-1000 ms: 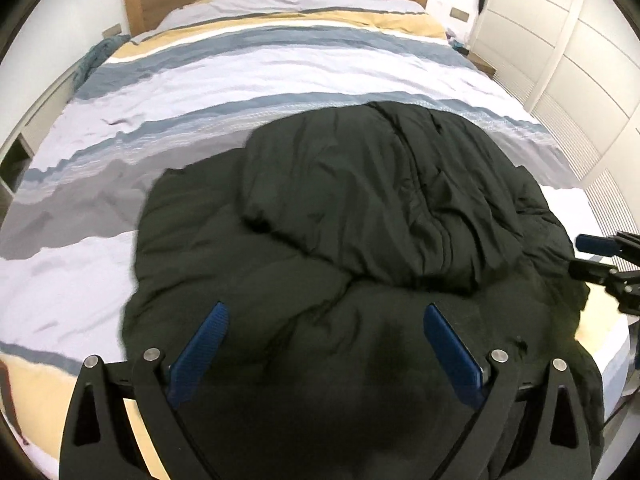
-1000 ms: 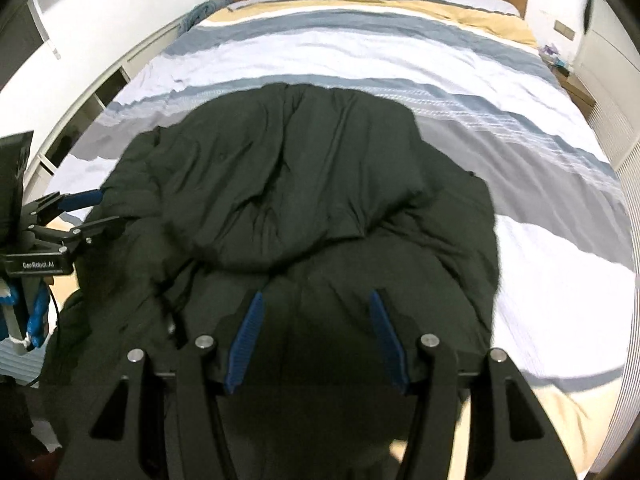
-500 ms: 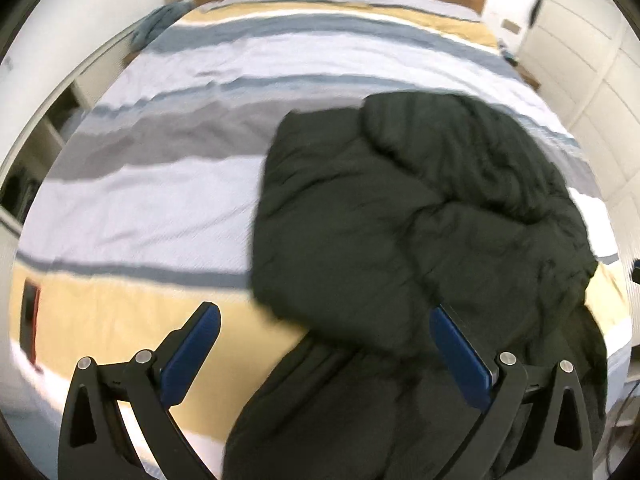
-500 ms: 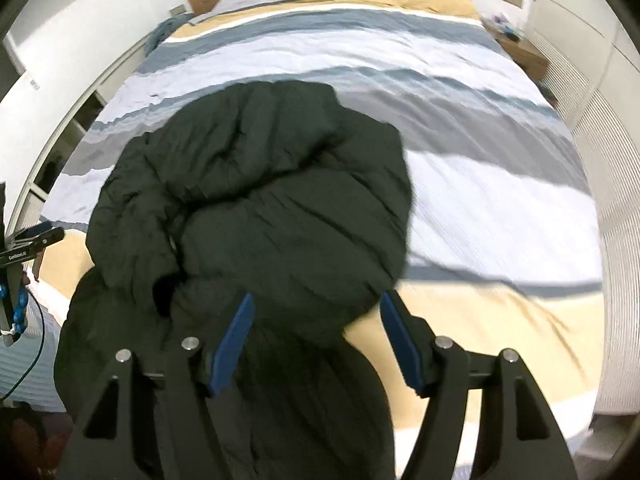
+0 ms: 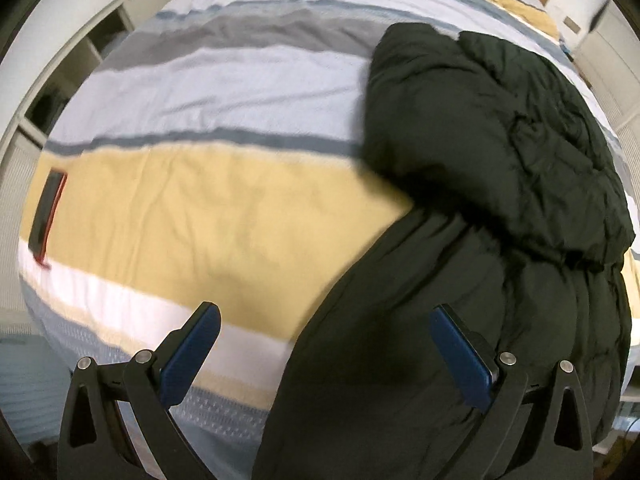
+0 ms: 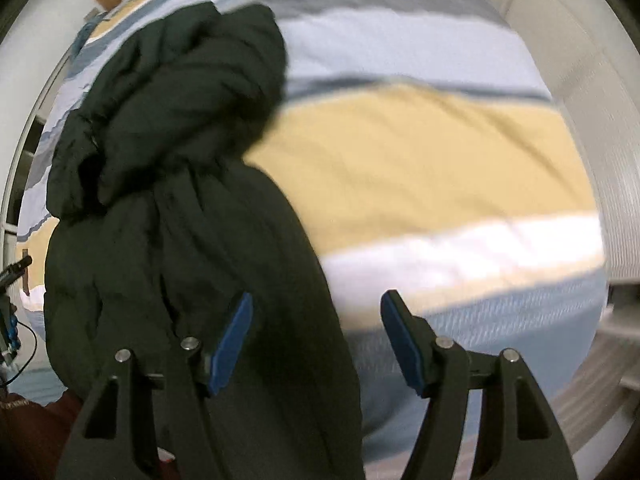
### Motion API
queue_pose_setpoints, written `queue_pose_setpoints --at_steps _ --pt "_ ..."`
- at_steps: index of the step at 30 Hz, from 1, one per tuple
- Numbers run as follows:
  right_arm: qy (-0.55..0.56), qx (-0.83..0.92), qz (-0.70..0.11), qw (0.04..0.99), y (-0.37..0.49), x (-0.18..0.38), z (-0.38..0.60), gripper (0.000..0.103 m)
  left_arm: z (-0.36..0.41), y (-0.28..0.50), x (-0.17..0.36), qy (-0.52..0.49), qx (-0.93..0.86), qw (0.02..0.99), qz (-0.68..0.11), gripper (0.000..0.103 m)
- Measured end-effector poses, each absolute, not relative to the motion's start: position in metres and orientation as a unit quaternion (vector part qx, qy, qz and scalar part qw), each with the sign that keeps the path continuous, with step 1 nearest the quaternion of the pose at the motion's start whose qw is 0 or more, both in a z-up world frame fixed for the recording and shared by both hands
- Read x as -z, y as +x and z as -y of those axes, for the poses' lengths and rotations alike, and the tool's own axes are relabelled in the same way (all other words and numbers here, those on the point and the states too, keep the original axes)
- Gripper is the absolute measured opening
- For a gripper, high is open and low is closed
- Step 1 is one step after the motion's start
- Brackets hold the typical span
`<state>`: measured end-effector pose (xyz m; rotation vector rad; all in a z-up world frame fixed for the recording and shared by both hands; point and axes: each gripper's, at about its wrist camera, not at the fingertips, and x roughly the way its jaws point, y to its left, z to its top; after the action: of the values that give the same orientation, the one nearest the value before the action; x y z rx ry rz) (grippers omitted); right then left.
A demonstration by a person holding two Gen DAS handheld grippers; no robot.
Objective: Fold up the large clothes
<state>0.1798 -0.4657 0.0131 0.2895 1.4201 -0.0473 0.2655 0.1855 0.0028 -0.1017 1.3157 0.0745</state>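
Change: my two views now swing apart; the jacket [image 5: 480, 184] sits off to one side instead of centred.
Jacket: bunched dark heap at the bed's [image 5: 208, 200] foot edge, lower part hanging over.
Left gripper [image 5: 326, 354]: pointing steeply down, jaws wide, empty.
Right gripper [image 6: 316, 350]: steeply down, jaws parted, gripping nothing.
Phone [image 5: 48, 218]: near the bed's corner.

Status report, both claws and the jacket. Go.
Left claw open, empty. Right claw open, empty. Dark puffer jacket bunched at the bed's foot edge. Phone lies apart, clear.
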Motion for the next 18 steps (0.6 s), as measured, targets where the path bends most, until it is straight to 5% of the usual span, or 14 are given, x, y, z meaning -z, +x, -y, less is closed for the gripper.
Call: queue_pose_setpoints --at_steps 18 --pt "0.224 0.02 -0.695 0.683 0.12 0.06 0.461 0.066 -0.246 0.199 0.055 -0.186 -0.054 0.728 -0.657 0.102"
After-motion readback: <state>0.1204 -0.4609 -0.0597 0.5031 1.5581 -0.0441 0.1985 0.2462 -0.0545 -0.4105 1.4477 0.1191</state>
